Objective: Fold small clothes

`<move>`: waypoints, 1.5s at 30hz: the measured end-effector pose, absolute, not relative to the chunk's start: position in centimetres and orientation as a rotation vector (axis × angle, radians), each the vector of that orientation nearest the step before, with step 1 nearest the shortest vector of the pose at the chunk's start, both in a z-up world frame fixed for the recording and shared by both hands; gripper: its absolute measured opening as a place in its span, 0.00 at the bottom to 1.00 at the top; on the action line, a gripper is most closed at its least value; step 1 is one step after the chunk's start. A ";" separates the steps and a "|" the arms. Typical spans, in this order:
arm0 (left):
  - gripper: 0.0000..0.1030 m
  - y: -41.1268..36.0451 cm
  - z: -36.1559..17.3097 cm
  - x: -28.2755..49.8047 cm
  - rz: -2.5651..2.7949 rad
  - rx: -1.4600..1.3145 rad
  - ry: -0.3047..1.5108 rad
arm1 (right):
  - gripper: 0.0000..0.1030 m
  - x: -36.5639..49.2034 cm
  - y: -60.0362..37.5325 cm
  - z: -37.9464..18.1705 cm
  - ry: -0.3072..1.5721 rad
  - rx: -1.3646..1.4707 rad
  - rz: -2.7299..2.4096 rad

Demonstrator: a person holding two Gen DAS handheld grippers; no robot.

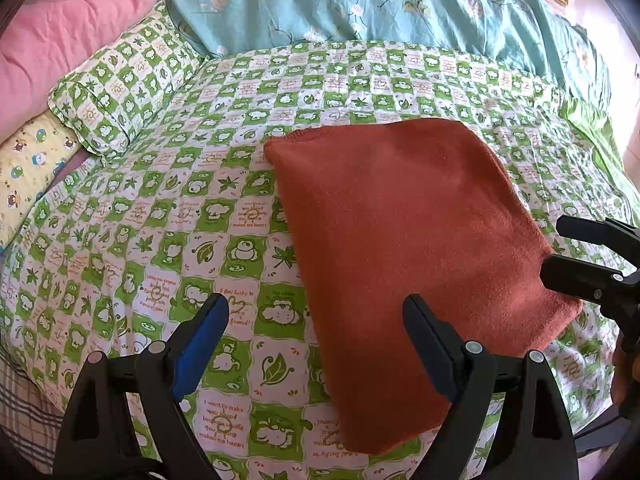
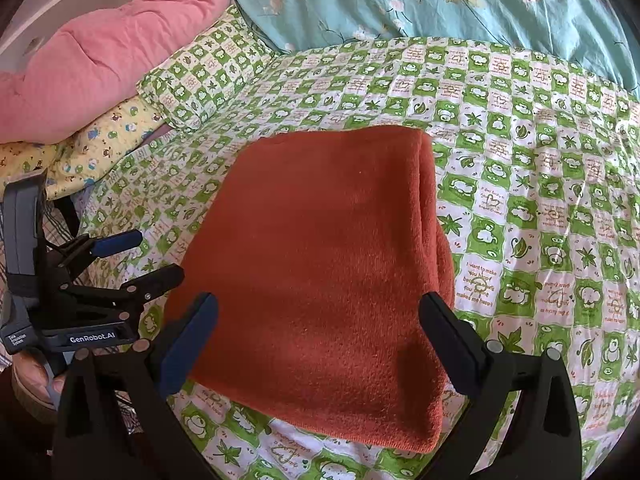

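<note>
A rust-orange knitted garment (image 1: 404,240) lies folded into a thick rectangle on the green-and-white checked bedsheet (image 1: 160,216). My left gripper (image 1: 316,320) is open and empty, hovering over the garment's near left edge. In the right wrist view the garment (image 2: 320,272) fills the centre, its folded layers showing along the right side. My right gripper (image 2: 320,316) is open and empty just above the garment's near edge. The left gripper (image 2: 136,256) shows at the left of that view, the right gripper (image 1: 560,248) at the right edge of the left wrist view.
A matching checked pillow (image 1: 120,84), a pink quilt (image 1: 68,28) and a yellow cartoon-print pillow (image 1: 28,172) lie at the left. A teal floral duvet (image 1: 400,4) is bunched across the back. The bed edge runs along the near side.
</note>
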State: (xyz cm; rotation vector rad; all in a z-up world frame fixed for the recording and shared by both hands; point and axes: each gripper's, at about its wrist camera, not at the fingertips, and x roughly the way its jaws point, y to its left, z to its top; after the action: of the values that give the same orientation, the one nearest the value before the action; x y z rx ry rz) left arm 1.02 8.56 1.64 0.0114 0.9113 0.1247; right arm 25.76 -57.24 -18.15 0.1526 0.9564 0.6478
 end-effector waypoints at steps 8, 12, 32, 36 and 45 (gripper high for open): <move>0.87 8.7 1.7 1.0 0.132 0.014 0.907 | 0.97 25.7 -57.2 -18.1 0.956 0.151 0.648; 0.87 8.6 1.7 1.0 0.129 0.020 0.906 | 0.97 25.6 -57.2 -18.0 0.953 0.151 0.648; 0.87 8.6 1.8 1.1 0.122 0.027 0.905 | 0.97 26.0 -57.5 -17.3 0.939 0.145 0.655; 0.87 8.6 1.8 1.2 0.123 0.027 0.906 | 0.97 26.1 -57.5 -17.3 0.935 0.142 0.656; 0.87 8.7 1.9 1.3 0.119 0.032 0.903 | 0.97 26.2 -57.4 -17.2 0.938 0.139 0.658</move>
State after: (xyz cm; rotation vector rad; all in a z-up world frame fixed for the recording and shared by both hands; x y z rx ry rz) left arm 1.31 8.72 1.86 0.0322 0.9031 0.1187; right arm 26.21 -57.45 -17.18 0.1393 0.9382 0.6584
